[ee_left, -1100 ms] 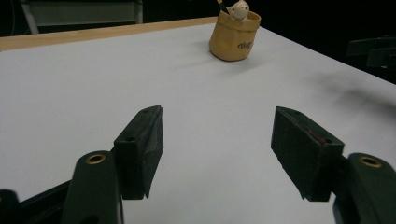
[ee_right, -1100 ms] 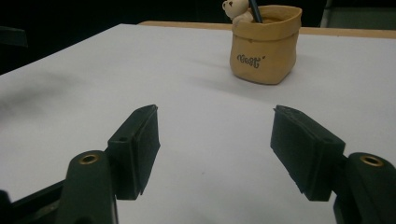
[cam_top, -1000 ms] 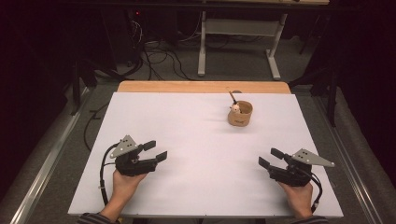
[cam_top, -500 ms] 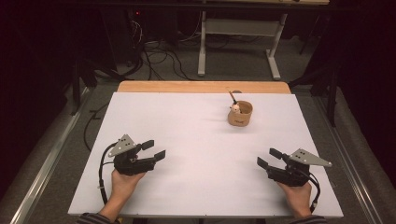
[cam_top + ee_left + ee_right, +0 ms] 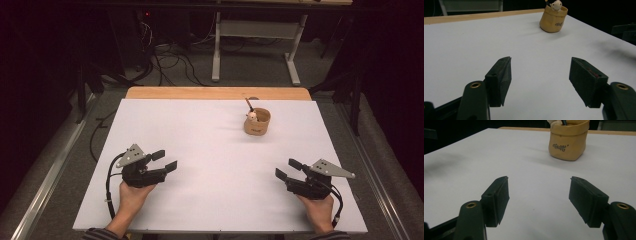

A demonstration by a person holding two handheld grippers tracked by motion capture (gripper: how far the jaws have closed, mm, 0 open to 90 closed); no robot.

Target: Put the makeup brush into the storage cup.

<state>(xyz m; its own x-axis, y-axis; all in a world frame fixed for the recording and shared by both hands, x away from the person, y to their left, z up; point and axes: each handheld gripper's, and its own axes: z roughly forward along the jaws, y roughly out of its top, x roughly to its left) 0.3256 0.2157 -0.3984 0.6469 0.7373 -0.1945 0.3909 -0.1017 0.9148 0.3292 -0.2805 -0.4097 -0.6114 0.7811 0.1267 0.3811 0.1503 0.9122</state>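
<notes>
Both grippers, left gripper (image 5: 164,161) and right gripper (image 5: 288,169), are sitting wide open and empty well short of the tan fabric pouch (image 5: 257,122) on the white desk (image 5: 210,150), having barely crept forward, so reaching is just starting.

Pouch (image 5: 257,123) on table (image 5: 210,130) far right of centre, left claw (image 5: 164,161) near-left, right claw (image 5: 288,168) near-right
</notes>
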